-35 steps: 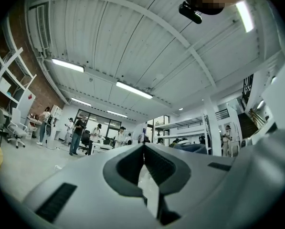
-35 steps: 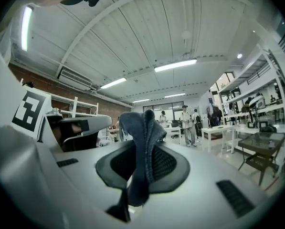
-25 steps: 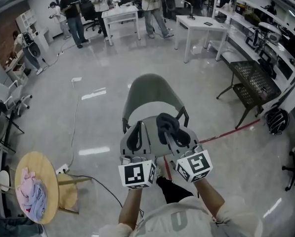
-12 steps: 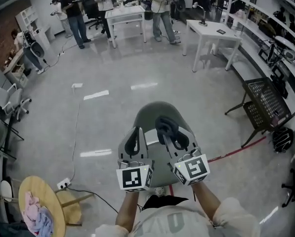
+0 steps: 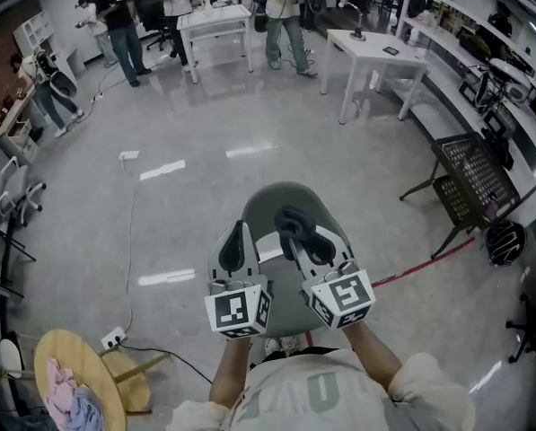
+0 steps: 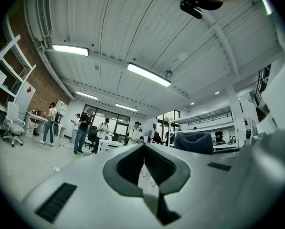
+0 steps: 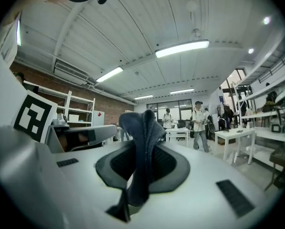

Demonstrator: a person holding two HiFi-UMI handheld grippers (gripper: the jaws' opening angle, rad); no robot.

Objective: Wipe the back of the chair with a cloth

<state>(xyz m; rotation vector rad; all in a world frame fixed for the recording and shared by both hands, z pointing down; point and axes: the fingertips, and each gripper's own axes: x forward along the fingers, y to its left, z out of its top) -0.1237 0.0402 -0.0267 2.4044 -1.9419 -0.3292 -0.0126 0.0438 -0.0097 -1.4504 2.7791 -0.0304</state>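
A grey-green shell chair (image 5: 290, 205) stands right below me in the head view, its backrest toward the far side. My right gripper (image 5: 296, 232) is shut on a dark blue cloth (image 5: 294, 221), held above the chair's seat; in the right gripper view the cloth (image 7: 141, 147) sticks up pinched between the jaws. My left gripper (image 5: 239, 242) hangs beside it on the left, shut with nothing between its jaws, also over the chair. In the left gripper view the jaws meet at the left gripper (image 6: 144, 165) and the cloth (image 6: 194, 142) shows to the right.
A round wooden stool (image 5: 65, 380) with pink and blue cloths stands at lower left. A cable (image 5: 128, 241) runs over the floor on the left, a red strap (image 5: 420, 260) on the right. A black mesh table (image 5: 470, 178) is at right; white tables (image 5: 380, 57) and people stand farther back.
The view has shifted so the chair now lies directly beneath both grippers. The grippers stay side by side, the right one still holding the cloth; the stool has slid toward the lower left corner.
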